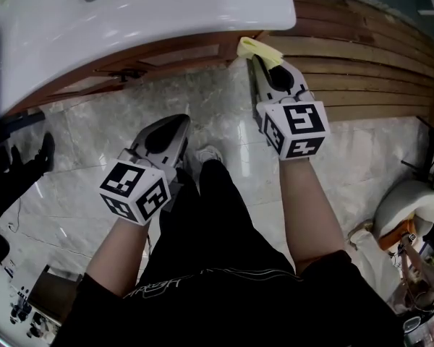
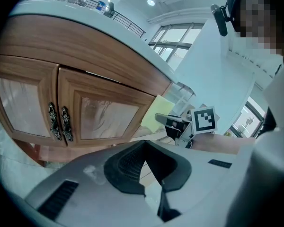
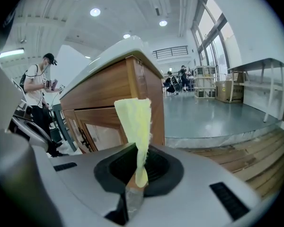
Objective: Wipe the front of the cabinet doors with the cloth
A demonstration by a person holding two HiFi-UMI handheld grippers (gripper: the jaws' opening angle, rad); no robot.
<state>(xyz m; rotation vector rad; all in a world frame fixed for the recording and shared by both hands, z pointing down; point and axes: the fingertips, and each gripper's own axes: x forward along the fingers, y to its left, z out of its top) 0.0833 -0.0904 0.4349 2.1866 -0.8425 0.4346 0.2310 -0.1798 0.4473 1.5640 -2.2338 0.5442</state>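
Observation:
A yellow cloth (image 1: 260,49) stands up from my right gripper (image 1: 255,58), which is shut on it. The cloth's top lies against the right corner of the wooden cabinet (image 1: 166,60), under the white basin (image 1: 152,13). In the right gripper view the cloth (image 3: 135,122) rises from the jaws (image 3: 137,148) in front of the cabinet's corner post (image 3: 149,93). My left gripper (image 1: 179,123) hangs lower and to the left, shut on nothing, with its jaw tips (image 2: 144,144) touching. It faces two glazed cabinet doors (image 2: 104,115) with ornate handles (image 2: 59,123); the cloth (image 2: 154,115) shows at their right.
Pale marble floor (image 1: 94,129) lies in front of the cabinet, with wooden decking (image 1: 376,71) to the right. The holder's black-trousered legs (image 1: 210,215) stand between the grippers. A black shoe (image 1: 43,154) is at the left. A person (image 3: 40,89) stands beyond the cabinet.

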